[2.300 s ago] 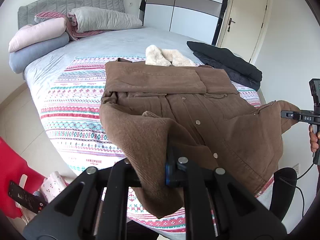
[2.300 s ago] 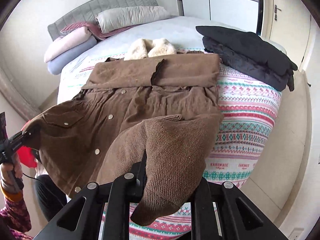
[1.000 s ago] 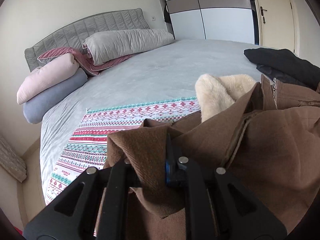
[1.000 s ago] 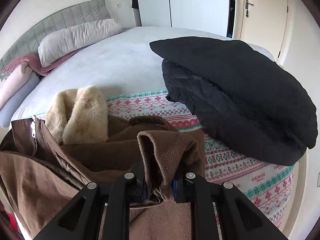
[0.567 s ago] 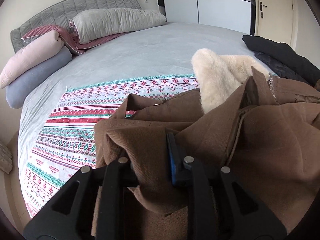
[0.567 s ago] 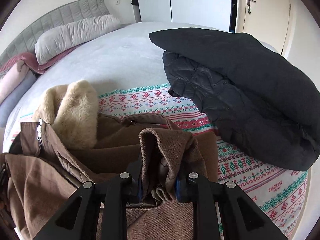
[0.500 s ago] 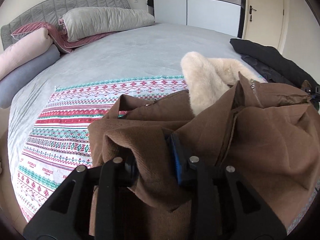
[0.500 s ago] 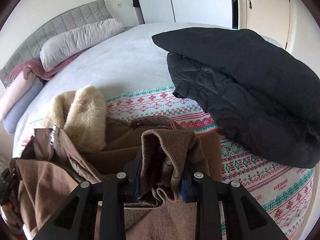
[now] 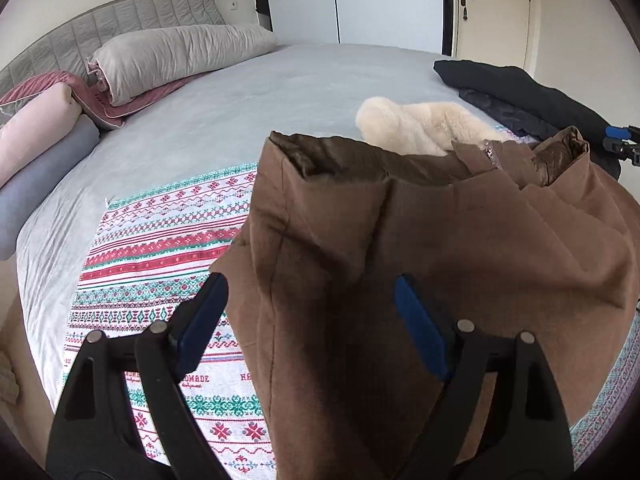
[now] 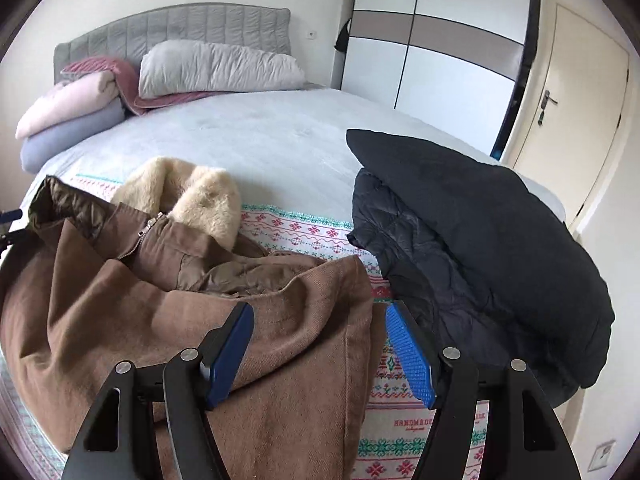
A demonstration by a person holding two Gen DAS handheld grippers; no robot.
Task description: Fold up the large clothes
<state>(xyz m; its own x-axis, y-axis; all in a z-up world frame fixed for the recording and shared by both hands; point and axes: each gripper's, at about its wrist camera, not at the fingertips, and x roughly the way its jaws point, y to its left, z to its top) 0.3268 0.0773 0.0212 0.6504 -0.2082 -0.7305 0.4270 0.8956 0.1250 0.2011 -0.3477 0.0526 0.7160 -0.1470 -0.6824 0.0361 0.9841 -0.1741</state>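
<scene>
One brown coat (image 9: 460,240) and two black jackets (image 10: 480,216) are seen on the bed (image 10: 256,136); left gripper (image 9: 312,320) and right gripper (image 10: 320,344) are opening, pads clear of coat fabric.

A wide bed (image 10: 280,136) with a pale grey cover carries everything. A patterned blanket (image 9: 160,248) in red, green and white bands lies across its near part, with the folded brown coat (image 10: 168,320) on it. A black jacket (image 10: 480,232) sits just beside the coat. Rolled bedding (image 10: 72,116) and a grey pillow (image 10: 216,66) lie against the padded headboard (image 10: 172,26)
</scene>
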